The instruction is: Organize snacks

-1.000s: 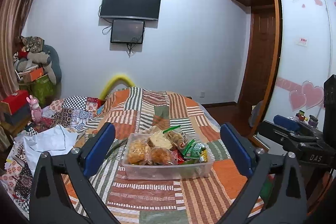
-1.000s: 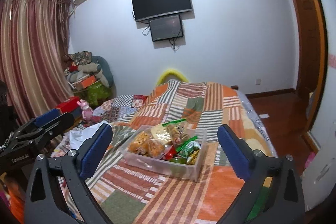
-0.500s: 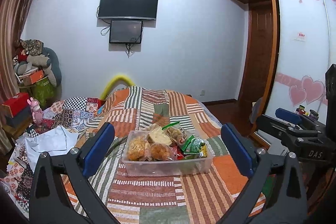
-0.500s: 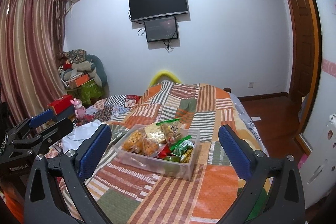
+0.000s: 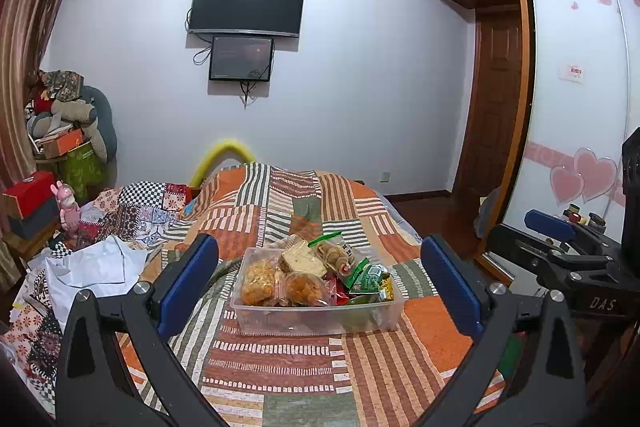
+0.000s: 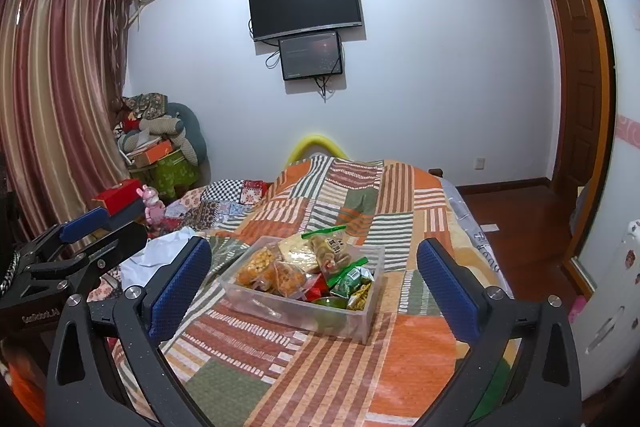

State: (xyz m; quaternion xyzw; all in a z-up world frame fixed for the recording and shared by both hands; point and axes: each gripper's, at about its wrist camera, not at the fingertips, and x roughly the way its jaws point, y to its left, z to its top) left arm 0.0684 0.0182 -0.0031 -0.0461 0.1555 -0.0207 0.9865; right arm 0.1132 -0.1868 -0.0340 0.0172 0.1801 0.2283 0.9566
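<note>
a clear plastic bin [image 5: 316, 315] filled with snack packets [image 5: 308, 273] is seen resting on the patchwork bedspread [image 5: 280, 367] of the bed, near its middle. the left hand-held gripper [image 5: 320, 287] is held above the near end of the bed with its jaws spread wide and nothing between the blue pads [image 5: 188, 281]; the bin is framed in the gap but is well apart from them. the right hand-held gripper [image 6: 314, 287] is likewise held wide open and empty, with the bin [image 6: 304, 303] seen between its pads [image 6: 178, 285] from a slight angle, one corner turned toward the camera. each hand-held gripper is caught at the edge of the other's view. compared with a second ago, the bin is shown a little lower and slightly closer in both views, and more of the wall-mounted screen [image 5: 246, 5] and ceiling is taken in, so both hand-held grippers have been tilted a little upward; their opening is unchanged. the packets in the bin have not been disturbed. a white cloth [image 5: 96, 267] is lying on the left side of the bed.
</note>
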